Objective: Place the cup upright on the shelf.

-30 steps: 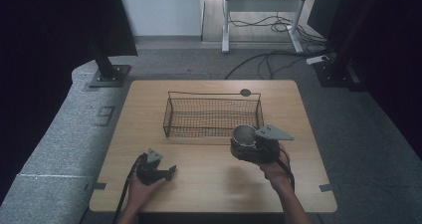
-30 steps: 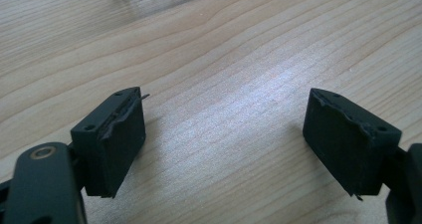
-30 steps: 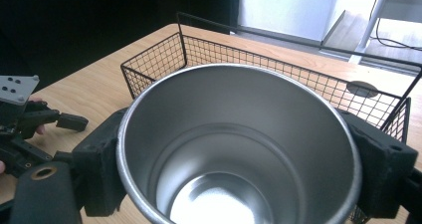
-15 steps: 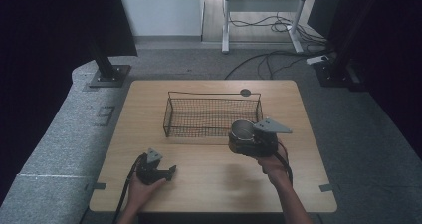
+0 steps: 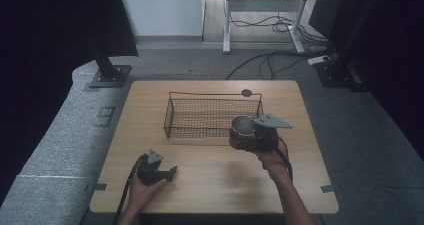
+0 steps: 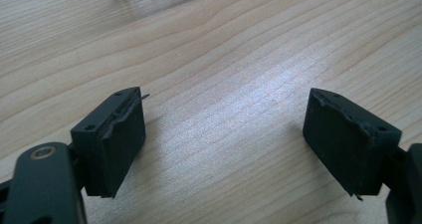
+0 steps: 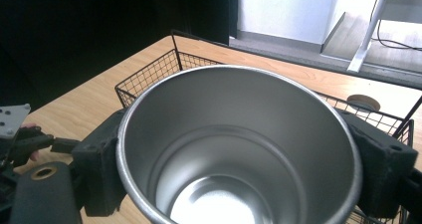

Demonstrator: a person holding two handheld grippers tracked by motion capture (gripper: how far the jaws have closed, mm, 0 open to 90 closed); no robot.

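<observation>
Wooden table (image 5: 210,185) bears wire basket (image 5: 212,116); right tool (image 5: 248,135) clamps steel cup (image 5: 242,125) beside it.

- Looked forward and down from above, far off, over table (image 5: 210,185).
- Rode the left gripper (image 6: 224,139), close above bare wood.
- Rode the right gripper (image 7: 239,149), facing the basket (image 7: 149,74), shared with the high view.

A light wooden desk (image 5: 200,185) stands on grey carpet (image 5: 60,135). Near its far edge sits a round dark cable port (image 5: 246,92). Beyond the desk, a white metal frame (image 5: 265,5) stands on the floor with black cables (image 5: 270,60) trailing beneath it — to the left, a black stand foot (image 5: 107,75) rests on the carpet, and a white wall (image 5: 160,10) closes the back.
</observation>
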